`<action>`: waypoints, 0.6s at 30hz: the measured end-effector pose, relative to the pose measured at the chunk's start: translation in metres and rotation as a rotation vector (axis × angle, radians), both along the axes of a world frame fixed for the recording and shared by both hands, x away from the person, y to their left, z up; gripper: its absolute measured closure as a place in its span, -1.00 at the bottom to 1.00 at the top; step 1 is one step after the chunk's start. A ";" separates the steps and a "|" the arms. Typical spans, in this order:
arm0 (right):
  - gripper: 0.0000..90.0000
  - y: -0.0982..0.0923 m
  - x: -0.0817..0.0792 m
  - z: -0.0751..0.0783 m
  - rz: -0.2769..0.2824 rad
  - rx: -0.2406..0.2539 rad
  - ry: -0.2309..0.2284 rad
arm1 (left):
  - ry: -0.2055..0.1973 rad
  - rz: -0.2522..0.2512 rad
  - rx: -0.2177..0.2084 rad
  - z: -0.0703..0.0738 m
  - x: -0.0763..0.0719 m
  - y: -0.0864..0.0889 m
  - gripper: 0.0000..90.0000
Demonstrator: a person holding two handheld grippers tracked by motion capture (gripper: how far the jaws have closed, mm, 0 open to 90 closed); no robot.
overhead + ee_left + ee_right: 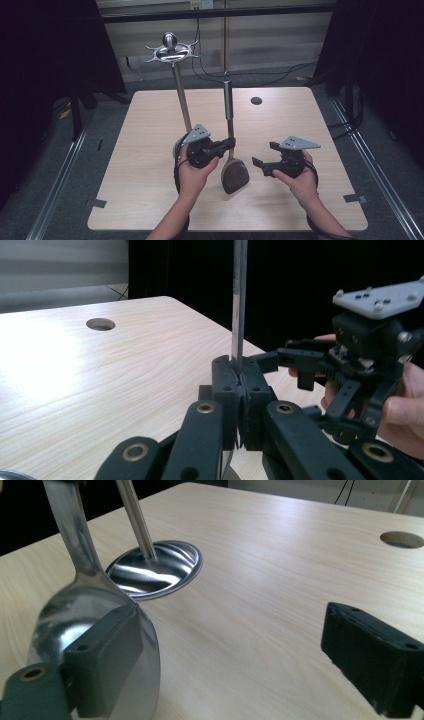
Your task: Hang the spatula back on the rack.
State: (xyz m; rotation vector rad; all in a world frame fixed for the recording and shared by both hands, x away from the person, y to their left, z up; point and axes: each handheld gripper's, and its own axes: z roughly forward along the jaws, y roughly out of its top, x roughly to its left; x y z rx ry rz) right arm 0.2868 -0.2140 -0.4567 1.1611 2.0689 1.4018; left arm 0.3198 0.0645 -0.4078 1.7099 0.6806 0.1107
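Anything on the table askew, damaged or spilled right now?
Nothing spilled or damaged. The one odd sight: the large steel spoon stands upright, bowl on the wooden table, only because the left gripper clamps its handle. The right gripper is open beside it. The steel utensil stand stands straight.

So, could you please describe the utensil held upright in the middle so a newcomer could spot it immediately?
Start at the wooden table and find the tall metal rack stand near its centre. Just to its right, the left hand-held gripper clamps a big metal spoon by its handle. It stands upright, bowl down on the table, unlike the rack's pole.
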 end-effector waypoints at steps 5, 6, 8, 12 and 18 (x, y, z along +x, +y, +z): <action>-0.89 -0.001 -0.002 -0.008 -0.003 0.012 0.024 | -0.007 0.005 0.017 0.003 0.000 0.003 0.96; -0.90 -0.002 -0.002 -0.010 0.001 0.014 0.029 | -0.004 0.010 0.029 0.003 -0.001 0.004 0.96; -0.94 -0.004 -0.003 -0.013 0.003 0.002 0.030 | -0.005 0.015 0.021 0.004 -0.002 0.004 0.96; -0.96 -0.006 -0.004 -0.016 0.010 -0.010 0.046 | -0.015 0.012 0.006 0.007 -0.002 0.007 0.96; -0.96 -0.006 -0.006 -0.017 0.011 -0.020 0.049 | -0.025 0.022 0.005 0.014 -0.004 0.010 0.96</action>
